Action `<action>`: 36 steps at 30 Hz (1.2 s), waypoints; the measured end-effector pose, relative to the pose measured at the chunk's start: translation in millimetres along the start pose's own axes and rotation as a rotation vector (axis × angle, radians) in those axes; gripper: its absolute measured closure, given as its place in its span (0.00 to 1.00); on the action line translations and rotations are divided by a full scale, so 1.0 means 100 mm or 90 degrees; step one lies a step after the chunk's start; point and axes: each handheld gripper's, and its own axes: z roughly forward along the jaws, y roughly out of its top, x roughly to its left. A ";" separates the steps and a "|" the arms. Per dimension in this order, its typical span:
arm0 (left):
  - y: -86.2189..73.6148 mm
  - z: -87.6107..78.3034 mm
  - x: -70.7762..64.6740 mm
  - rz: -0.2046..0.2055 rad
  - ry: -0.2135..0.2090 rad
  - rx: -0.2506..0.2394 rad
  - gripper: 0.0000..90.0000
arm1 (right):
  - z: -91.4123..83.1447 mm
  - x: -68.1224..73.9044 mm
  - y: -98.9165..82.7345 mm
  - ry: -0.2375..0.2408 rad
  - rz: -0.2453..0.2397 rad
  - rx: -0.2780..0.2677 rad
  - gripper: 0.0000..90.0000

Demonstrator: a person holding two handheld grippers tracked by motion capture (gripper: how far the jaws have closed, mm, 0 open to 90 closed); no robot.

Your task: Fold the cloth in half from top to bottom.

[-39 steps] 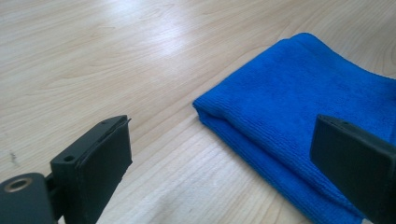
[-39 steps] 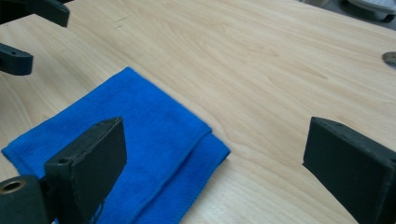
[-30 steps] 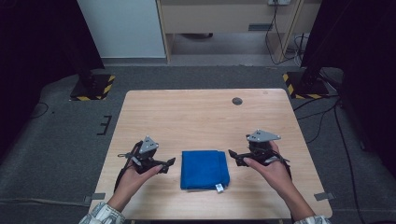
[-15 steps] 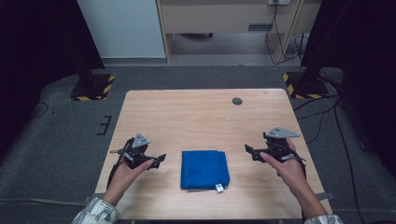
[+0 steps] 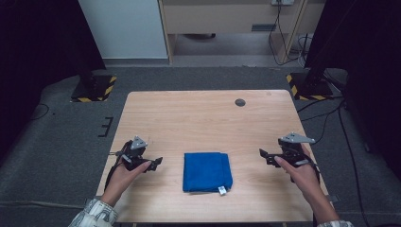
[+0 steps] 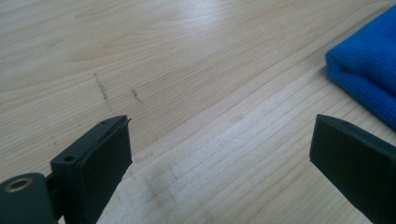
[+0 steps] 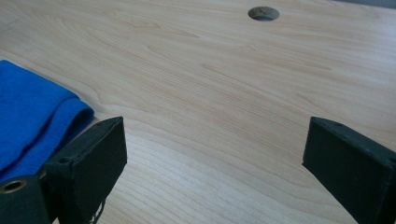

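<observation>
High view. Item: folded blue cloth (image 5: 207, 171), lying flat on the tabletop (image 5: 203, 118) near my edge, white tag at its near right corner. Left gripper (image 5: 155, 162) sits well apart to the cloth's left; right gripper (image 5: 263, 155) well apart to its right. Both rest low over bare wood, neither touching the cloth. A round hole (image 5: 240, 102) lies toward the far edge.

Left gripper view. Jaws spread wide, nothing between them. Cloth (image 6: 369, 70) at upper right, its folded edge facing me.

Right gripper view. Jaws likewise wide apart and empty. Cloth (image 7: 32, 112) at left, rounded fold just beside the left jaw.

Handling note: I judge the fold finished. If I regrip, I should come in level and pinch all layers at the edge.
</observation>
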 end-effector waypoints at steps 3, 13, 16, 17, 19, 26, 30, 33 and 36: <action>-0.02 0.04 0.05 -0.005 0.003 0.007 0.06 | 0.03 -0.07 -0.05 -0.005 0.011 0.005 0.07; 0.03 0.18 0.14 -0.020 0.022 0.020 0.06 | 0.16 -0.35 -0.12 -0.022 0.050 0.025 0.08; 0.07 0.23 0.17 -0.024 0.028 0.023 0.06 | 0.21 -0.41 -0.10 -0.032 0.062 0.026 0.08; 0.08 0.25 0.18 -0.024 0.031 0.025 0.06 | 0.23 -0.42 -0.09 -0.035 0.061 0.026 0.09; 0.10 0.29 0.20 -0.027 0.034 0.028 0.06 | 0.27 -0.44 -0.08 -0.038 0.064 0.027 0.09; 0.10 0.42 0.21 -0.037 0.046 0.039 0.06 | 0.43 -0.48 -0.11 -0.060 0.081 0.043 0.10; 0.09 0.46 0.19 -0.037 0.043 0.039 0.06 | 0.51 -0.52 -0.12 -0.077 0.095 0.045 0.08; 0.07 0.48 0.17 -0.037 0.045 0.029 0.04 | 0.57 -0.52 -0.13 -0.093 0.098 0.049 0.08; 0.06 0.50 0.16 -0.038 0.049 0.019 0.04 | 0.63 -0.51 -0.15 -0.104 0.096 0.055 0.08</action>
